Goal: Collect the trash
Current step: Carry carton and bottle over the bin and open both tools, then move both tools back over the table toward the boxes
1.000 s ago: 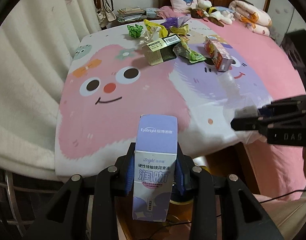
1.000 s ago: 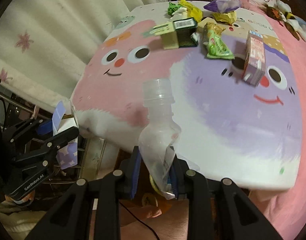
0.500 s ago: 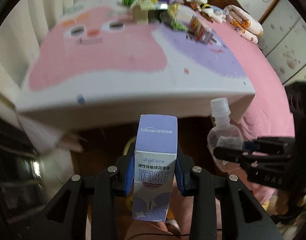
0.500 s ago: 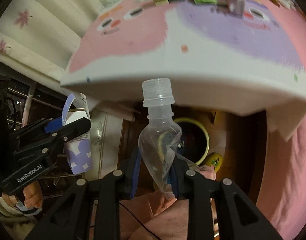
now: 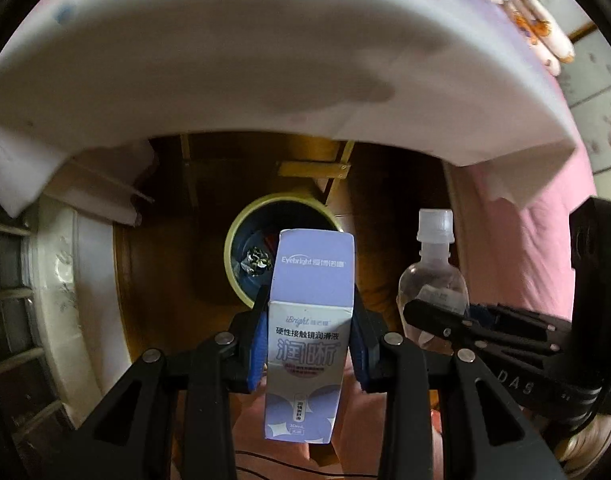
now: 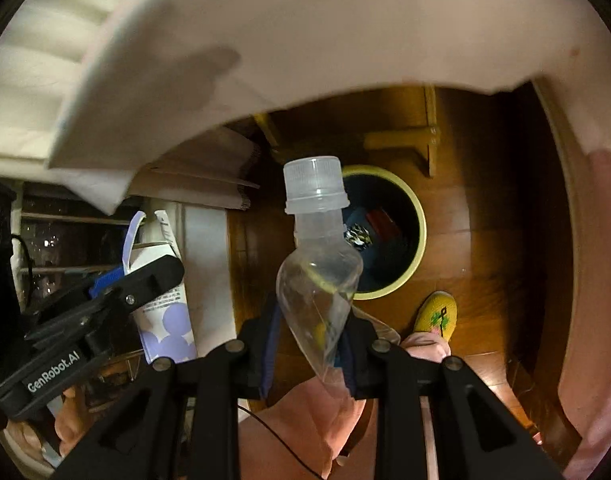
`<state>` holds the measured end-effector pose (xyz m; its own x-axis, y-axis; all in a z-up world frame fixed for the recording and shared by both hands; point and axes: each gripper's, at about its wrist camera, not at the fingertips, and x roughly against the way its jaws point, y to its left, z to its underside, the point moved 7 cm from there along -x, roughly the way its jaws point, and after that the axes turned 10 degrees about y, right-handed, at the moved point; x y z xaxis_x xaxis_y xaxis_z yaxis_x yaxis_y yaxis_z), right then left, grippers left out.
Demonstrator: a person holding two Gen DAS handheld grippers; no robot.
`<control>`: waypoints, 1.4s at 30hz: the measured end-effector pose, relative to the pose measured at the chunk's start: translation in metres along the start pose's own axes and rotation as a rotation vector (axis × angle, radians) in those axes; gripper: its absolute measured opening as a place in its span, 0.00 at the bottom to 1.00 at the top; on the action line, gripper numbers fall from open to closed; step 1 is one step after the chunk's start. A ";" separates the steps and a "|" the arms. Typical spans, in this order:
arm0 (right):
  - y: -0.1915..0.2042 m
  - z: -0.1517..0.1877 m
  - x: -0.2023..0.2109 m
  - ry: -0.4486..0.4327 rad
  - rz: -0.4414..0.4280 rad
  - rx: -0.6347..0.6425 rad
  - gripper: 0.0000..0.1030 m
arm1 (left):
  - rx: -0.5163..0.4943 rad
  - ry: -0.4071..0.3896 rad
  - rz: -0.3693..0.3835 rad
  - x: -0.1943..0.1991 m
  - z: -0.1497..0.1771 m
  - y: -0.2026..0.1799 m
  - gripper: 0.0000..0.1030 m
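1. My left gripper (image 5: 308,344) is clamped on a lavender eye-drop carton (image 5: 309,332), blue pads (image 5: 256,344) pressing its two narrow sides. The carton stands upright between them: a tall, slim box with a pale purple top panel reading "Eyebright", a white band of Chinese print below it, and soft purple blobs near the base. Its top flap is folded forward.

2. From the right wrist view the same carton (image 6: 165,320) shows its other end — an opened flap sticking up, white side panel with fine print, purple shapes at the bottom.

3. My right gripper (image 6: 310,344) is closed on a clear plastic bottle (image 6: 317,276). The lower body is crushed flat into a wedge where my pads squeeze it; the shoulder is still rounded, and a translucent ribbed cap sits on the neck. A yellowish tint shows through the plastic.

4. Both pieces of trash hang above a wooden floor (image 6: 485,240), under the draped white edge of a bedsheet (image 5: 265,60).

5. The trash bin (image 5: 235,232) — round, with a pale yellow rim and dark inside — sits on the floor beyond my tips. Something crumpled and shiny lies in it, with a red item beside that.

6. In the left wrist view the carton overlaps the bin's rim; the bottle (image 5: 433,276) is off to the right of it.

7. A yellow slipper (image 6: 435,316) shows near the bin.
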<state>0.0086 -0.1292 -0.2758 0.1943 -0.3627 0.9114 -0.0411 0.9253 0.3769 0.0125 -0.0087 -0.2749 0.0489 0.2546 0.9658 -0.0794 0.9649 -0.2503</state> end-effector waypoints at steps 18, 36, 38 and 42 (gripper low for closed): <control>-0.078 -0.065 -0.135 0.048 -0.031 -0.130 0.35 | 0.085 0.013 -0.101 -0.137 -0.050 0.017 0.71; -0.044 -0.048 -0.077 -0.019 -0.013 -0.104 0.59 | -0.074 -0.136 -0.269 -0.039 -0.037 0.009 0.80; -0.036 -0.041 -0.060 -0.025 -0.004 -0.092 0.59 | -0.091 -0.162 -0.266 -0.012 -0.033 0.004 0.80; -0.015 -0.025 -0.016 -0.053 -0.010 -0.079 0.59 | -0.136 -0.240 -0.262 0.047 -0.028 -0.005 0.80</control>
<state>0.0301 -0.1343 -0.3001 0.1426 -0.3750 0.9160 0.0385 0.9268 0.3735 0.0435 -0.0003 -0.2305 -0.1863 -0.0085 0.9825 0.0383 0.9991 0.0159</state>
